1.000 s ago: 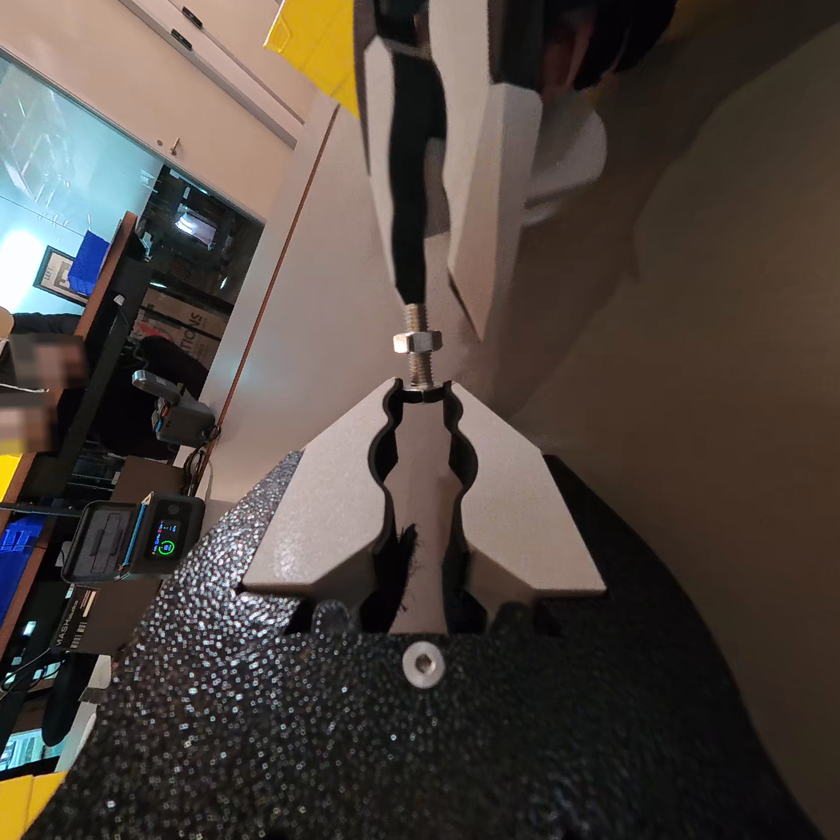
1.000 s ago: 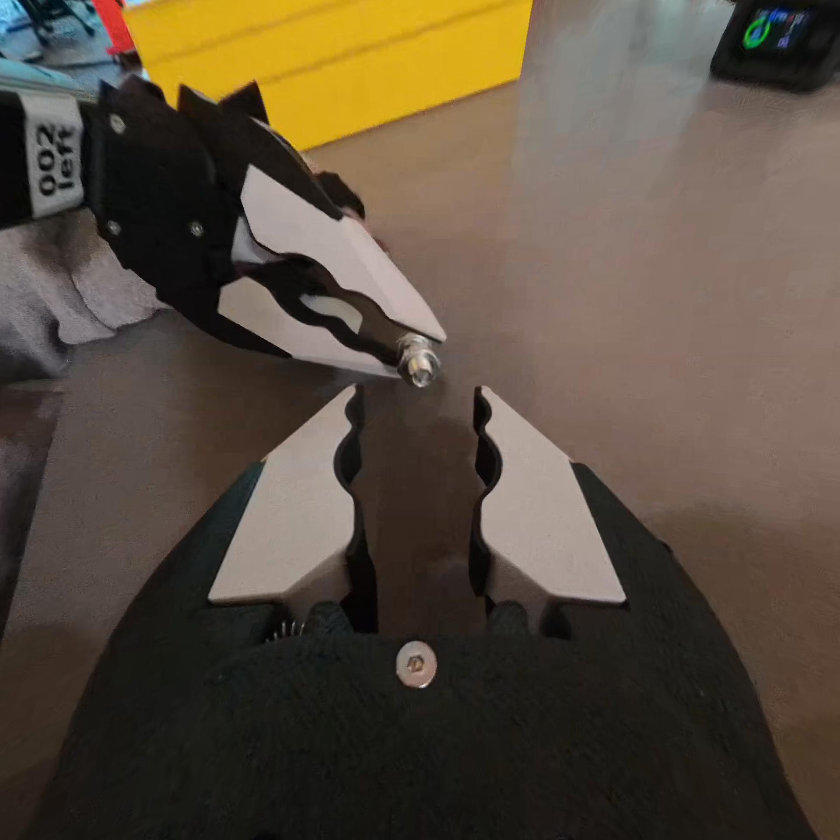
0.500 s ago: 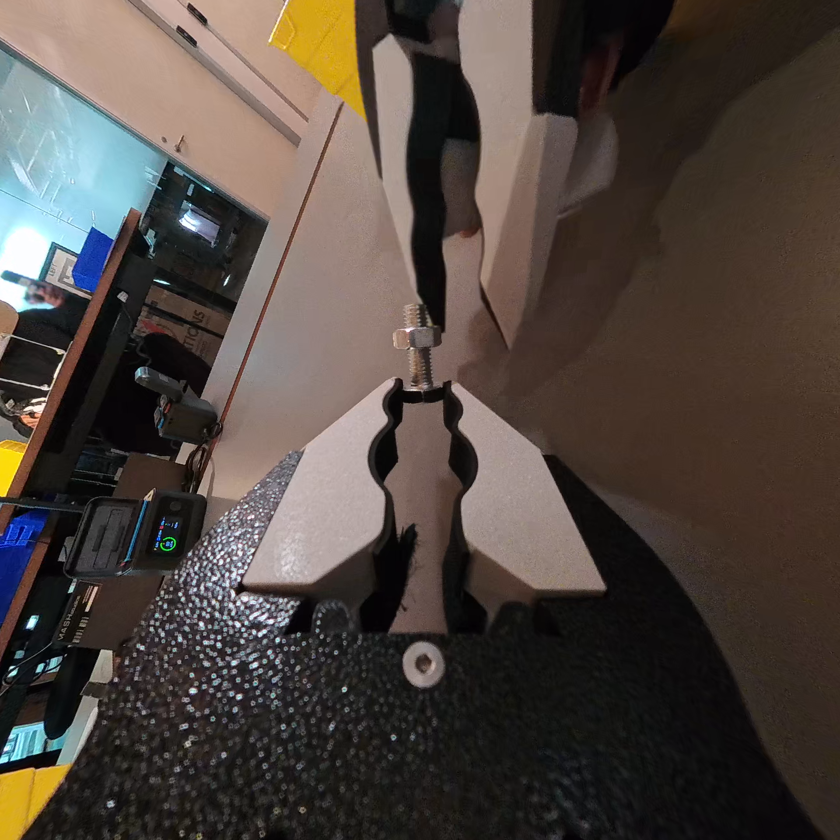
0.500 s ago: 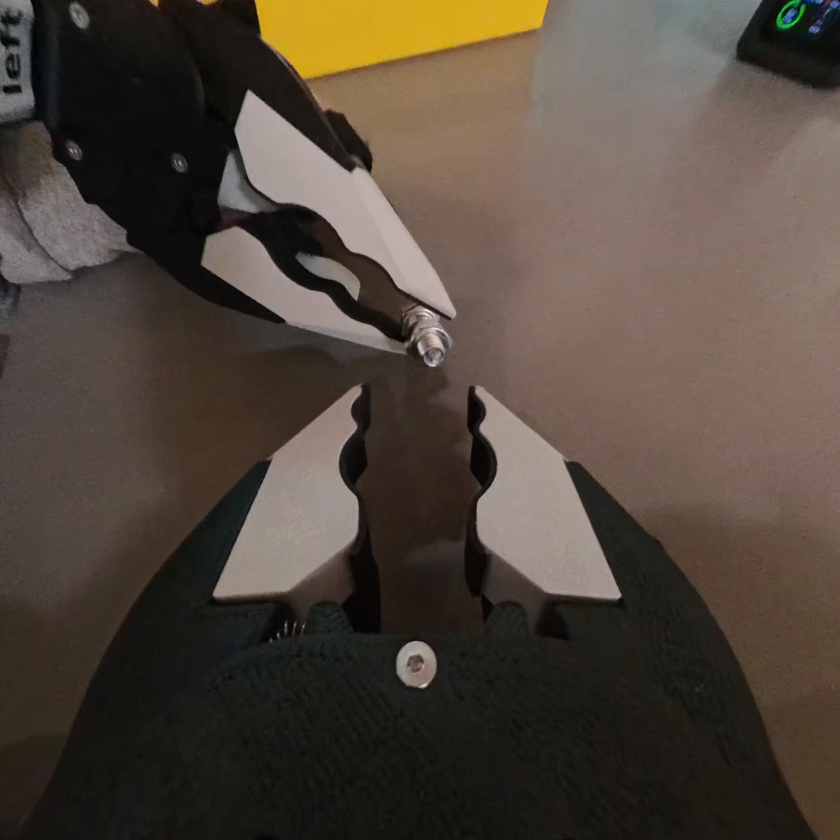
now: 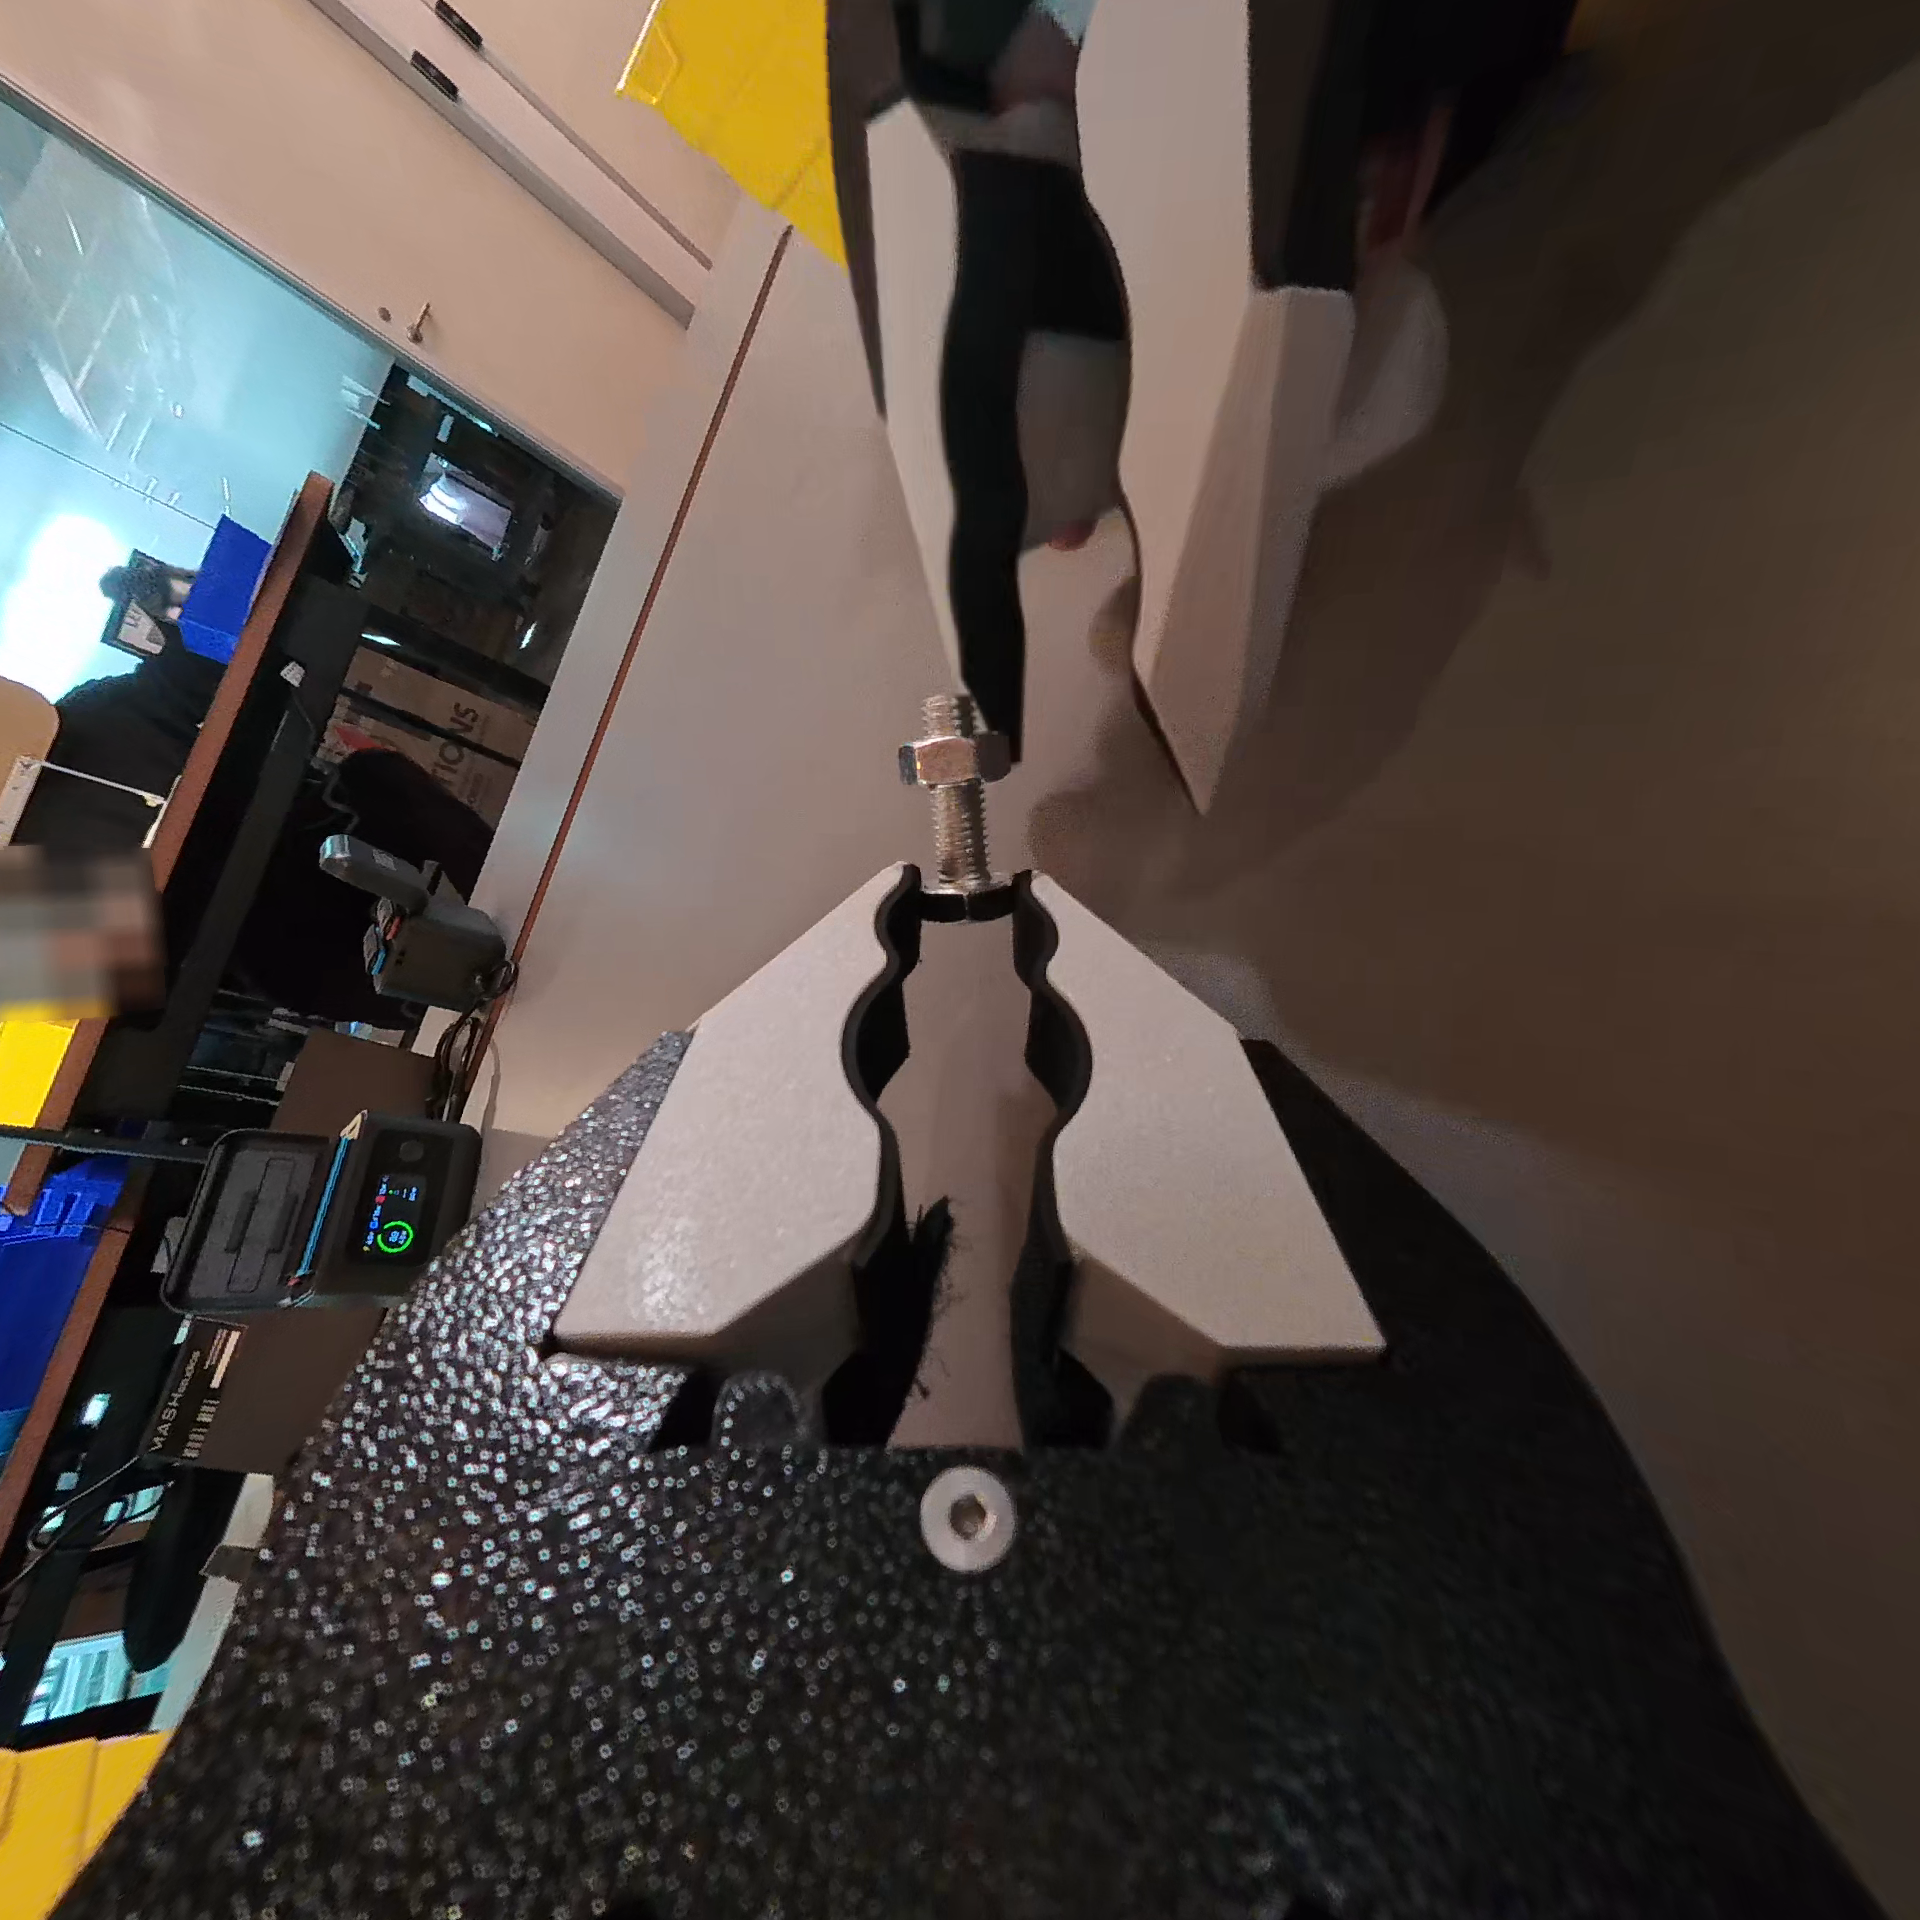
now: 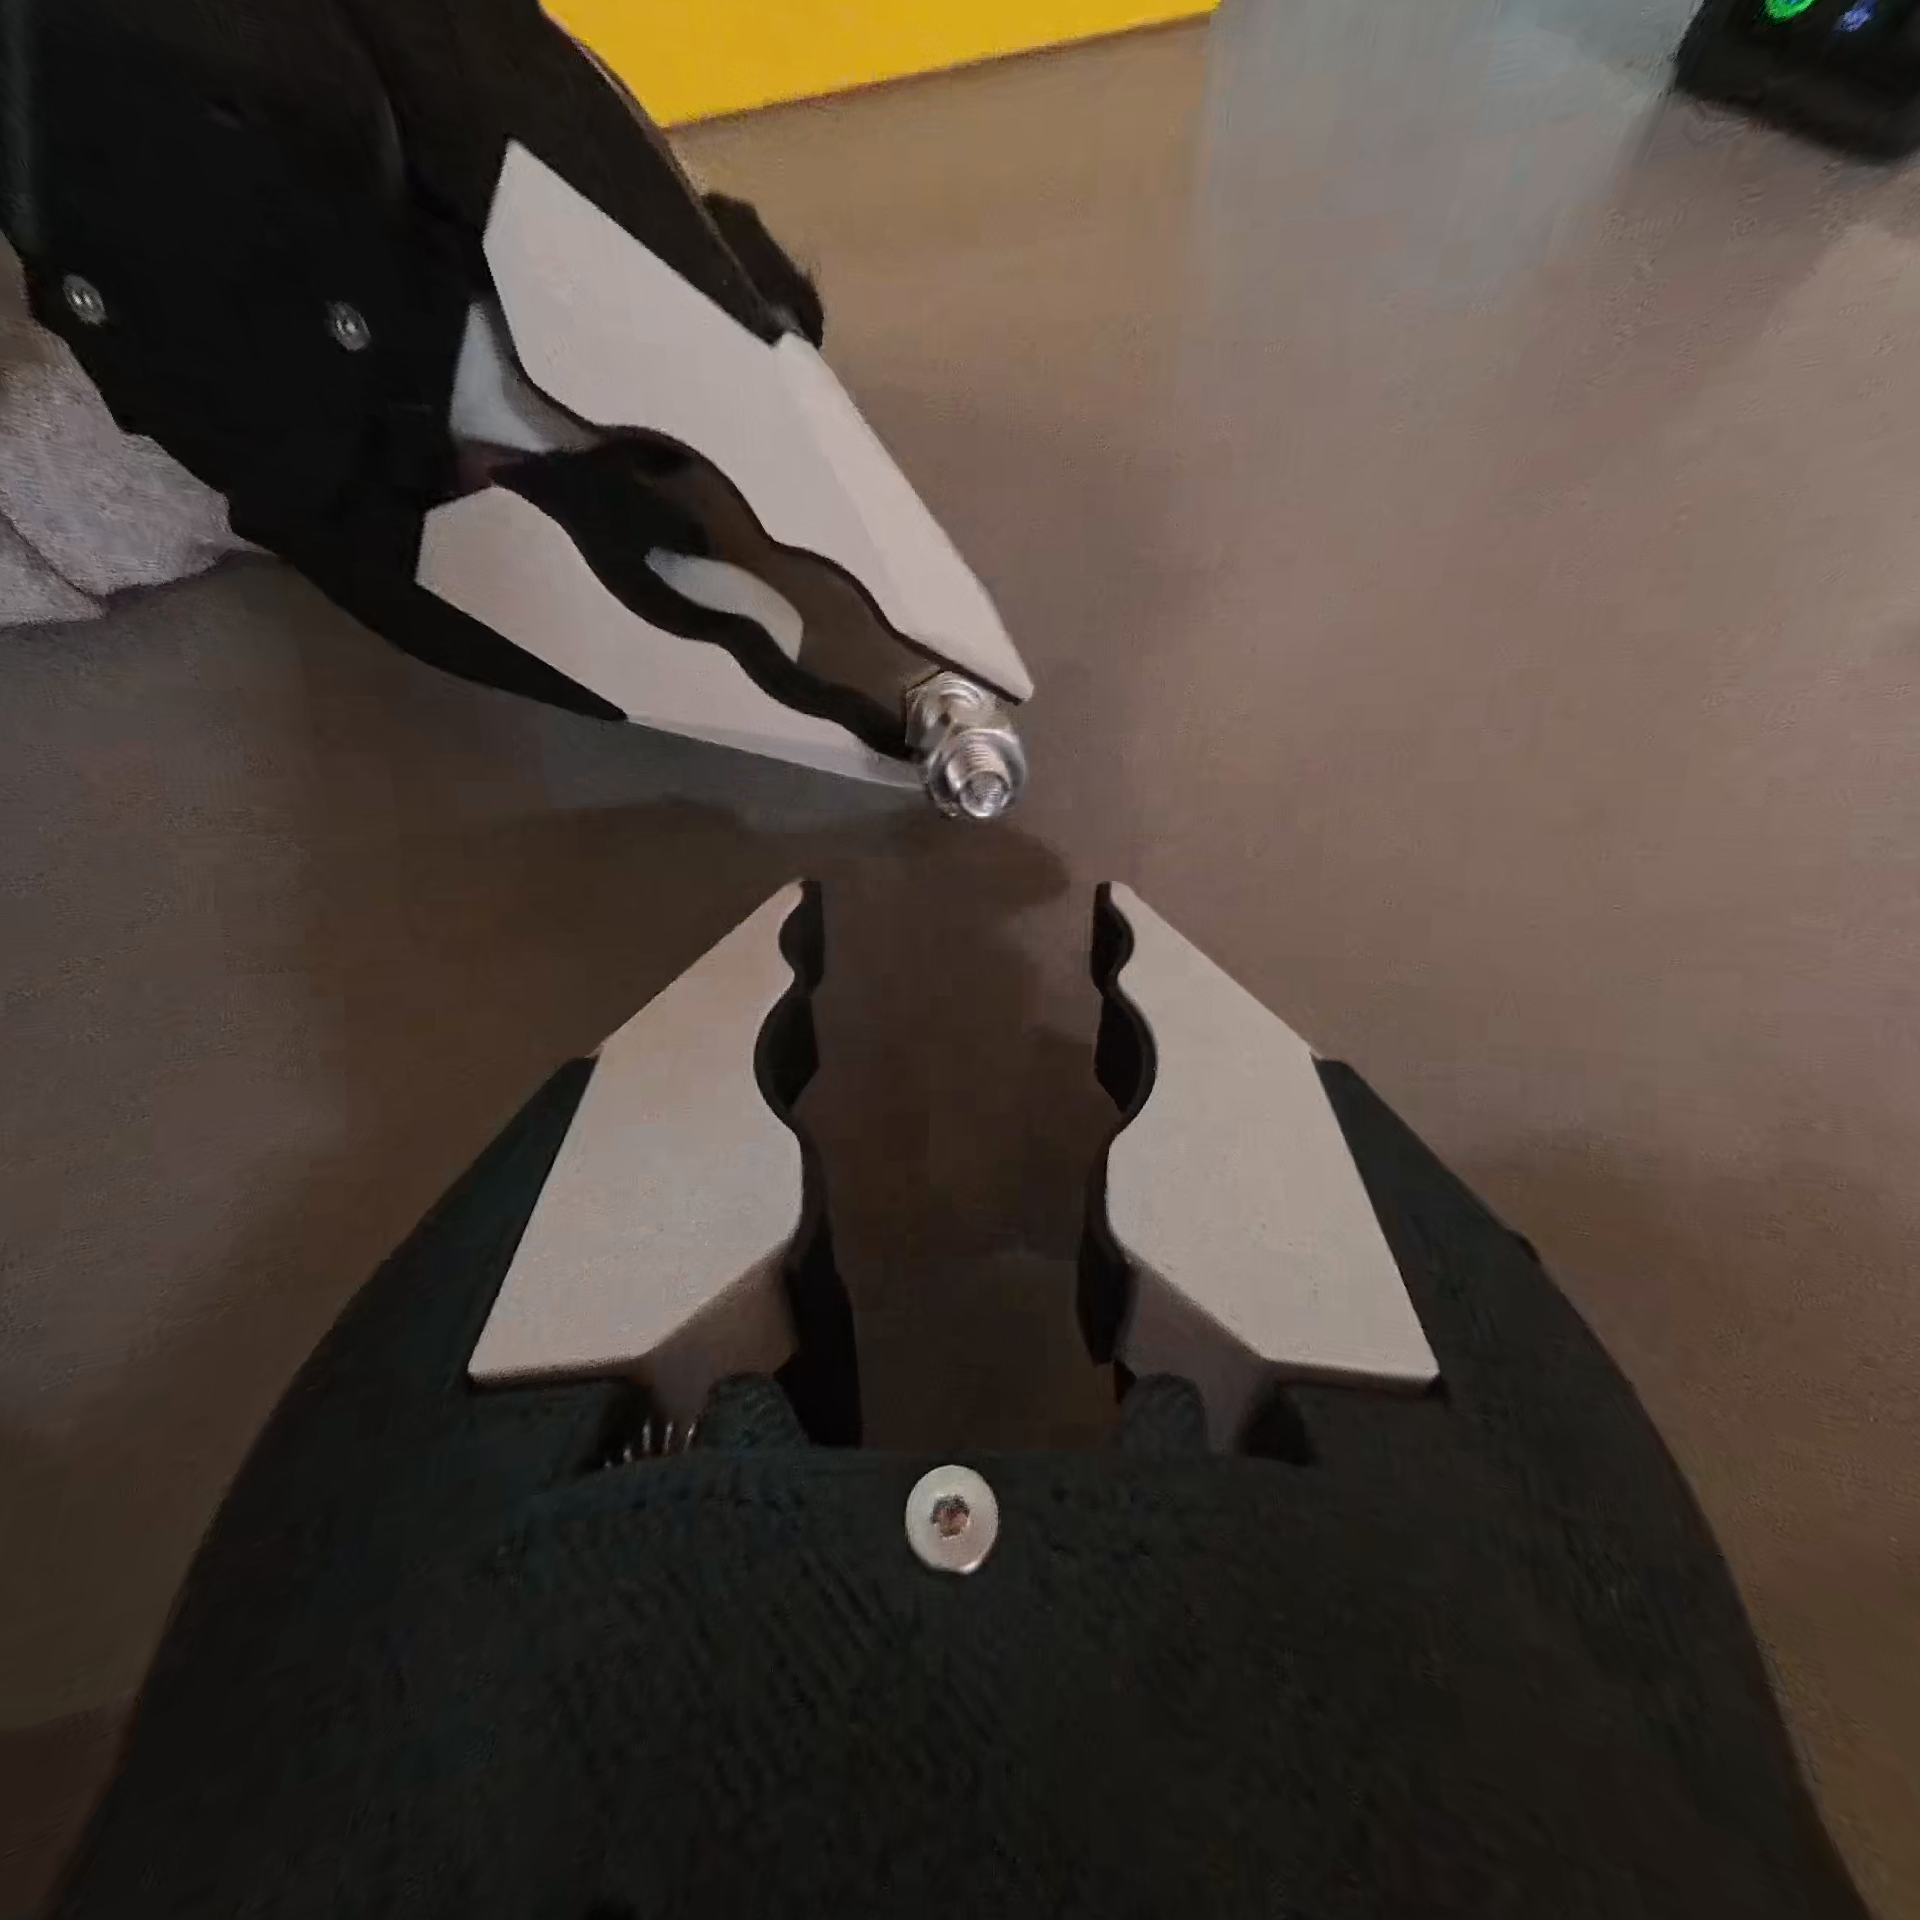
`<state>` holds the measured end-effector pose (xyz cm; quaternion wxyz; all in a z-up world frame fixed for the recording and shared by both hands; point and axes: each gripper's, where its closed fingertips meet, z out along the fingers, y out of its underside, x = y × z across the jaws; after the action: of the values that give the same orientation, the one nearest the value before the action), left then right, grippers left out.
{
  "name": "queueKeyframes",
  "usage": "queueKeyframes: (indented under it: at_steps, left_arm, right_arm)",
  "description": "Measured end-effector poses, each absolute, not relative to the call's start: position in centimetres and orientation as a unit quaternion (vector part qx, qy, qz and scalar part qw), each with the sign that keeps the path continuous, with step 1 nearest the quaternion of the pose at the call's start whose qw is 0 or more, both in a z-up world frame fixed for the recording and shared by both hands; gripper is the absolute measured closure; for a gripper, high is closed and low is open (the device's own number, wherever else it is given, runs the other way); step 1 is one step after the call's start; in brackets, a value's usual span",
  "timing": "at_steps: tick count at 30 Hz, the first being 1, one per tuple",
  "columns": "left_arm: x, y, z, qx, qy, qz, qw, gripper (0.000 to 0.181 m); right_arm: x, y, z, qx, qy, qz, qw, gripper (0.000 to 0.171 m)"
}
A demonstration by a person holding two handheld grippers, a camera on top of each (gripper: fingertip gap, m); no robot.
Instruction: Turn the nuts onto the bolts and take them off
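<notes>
One bolt [image 5: 958, 831], nut [image 5: 948, 762] threaded on, sits clamped in the left hand-held gripper [image 5: 966, 896].

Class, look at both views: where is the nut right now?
The nut sits partway up the bolt, whose head is clamped in the left gripper; in the right wrist view it lies just beyond the open right gripper.

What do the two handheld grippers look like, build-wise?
Both match. The left gripper and right gripper each have a textured black body, apparently printed, with one silver hex-socket screw in the middle. The fingers are flat, pale grey wedges tapering to points, with wavy black-lined inner edges. No cables show.
</notes>
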<state>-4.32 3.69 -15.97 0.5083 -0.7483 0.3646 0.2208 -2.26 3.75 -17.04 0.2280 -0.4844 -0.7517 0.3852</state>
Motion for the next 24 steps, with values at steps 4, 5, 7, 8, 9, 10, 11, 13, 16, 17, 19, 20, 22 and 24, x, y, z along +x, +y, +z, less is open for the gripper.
queueKeyframes:
  at_steps: [4, 5, 7, 8, 9, 10, 11, 13, 16, 17, 19, 20, 22, 24]
  left_arm:
    - [-4.3, 3.7, -16.0, -0.746, 0.369, 0.225, 0.506, 0.165]
    - [-4.3, 3.8, -16.0, -0.747, 0.369, 0.226, 0.505, 0.165]
    - [-4.4, 3.8, -16.0, -0.747, 0.367, 0.224, 0.506, 0.165]
    - [-4.4, 3.8, -16.0, -0.748, 0.366, 0.222, 0.507, 0.165]
    - [-4.4, 3.8, -16.0, -0.748, 0.365, 0.222, 0.508, 0.165]
    - [-4.4, 3.8, -16.0, -0.748, 0.366, 0.222, 0.508, 0.165]
    - [-4.4, 3.8, -16.0, -0.747, 0.366, 0.224, 0.507, 0.165]
    - [-4.4, 3.8, -16.0, -0.747, 0.368, 0.226, 0.506, 0.165]
    - [-4.4, 3.9, -16.1, -0.747, 0.368, 0.226, 0.505, 0.165]
    - [-4.4, 3.9, -16.1, -0.747, 0.369, 0.226, 0.505, 0.165]
    - [-4.4, 3.9, -16.1, -0.747, 0.369, 0.226, 0.505, 0.165]
    - [-4.4, 3.9, -16.1, -0.747, 0.368, 0.225, 0.506, 0.165]
    - [-4.4, 3.8, -16.1, -0.748, 0.367, 0.224, 0.506, 0.165]
    - [-4.4, 3.8, -16.1, -0.748, 0.366, 0.223, 0.507, 0.165]
  right_arm:
    - [-3.5, 1.4, -14.8, -0.424, -0.748, 0.434, 0.268, 0.112]
    - [-3.7, 0.3, -13.3, -0.391, -0.741, 0.464, 0.288, 0.115]
    - [-3.4, -1.4, -11.0, -0.335, -0.726, 0.512, 0.315, 0.120]
    - [-3.5, -0.7, -11.1, -0.348, -0.723, 0.499, 0.329, 0.120]
    - [-3.6, 0.7, -12.0, -0.377, -0.728, 0.469, 0.329, 0.120]
    - [-3.5, 2.1, -13.3, -0.411, -0.735, 0.436, 0.318, 0.120]
    - [-3.3, 3.3, -14.4, -0.441, -0.738, 0.411, 0.303, 0.119]
    - [-2.8, 4.2, -15.7, -0.476, -0.738, 0.395, 0.269, 0.120]
    - [-2.7, 4.0, -16.6, -0.478, -0.750, 0.381, 0.253, 0.123]
    - [-2.8, 3.5, -16.6, -0.467, -0.756, 0.381, 0.255, 0.124]
    - [-3.5, 1.9, -15.3, -0.427, -0.759, 0.406, 0.278, 0.118]
    - [-3.7, 0.8, -14.1, -0.395, -0.755, 0.430, 0.297, 0.110]
    - [-3.3, -1.3, -11.6, -0.332, -0.745, 0.479, 0.325, 0.114]
    - [-3.4, 0.3, -11.6, -0.356, -0.736, 0.458, 0.349, 0.119]
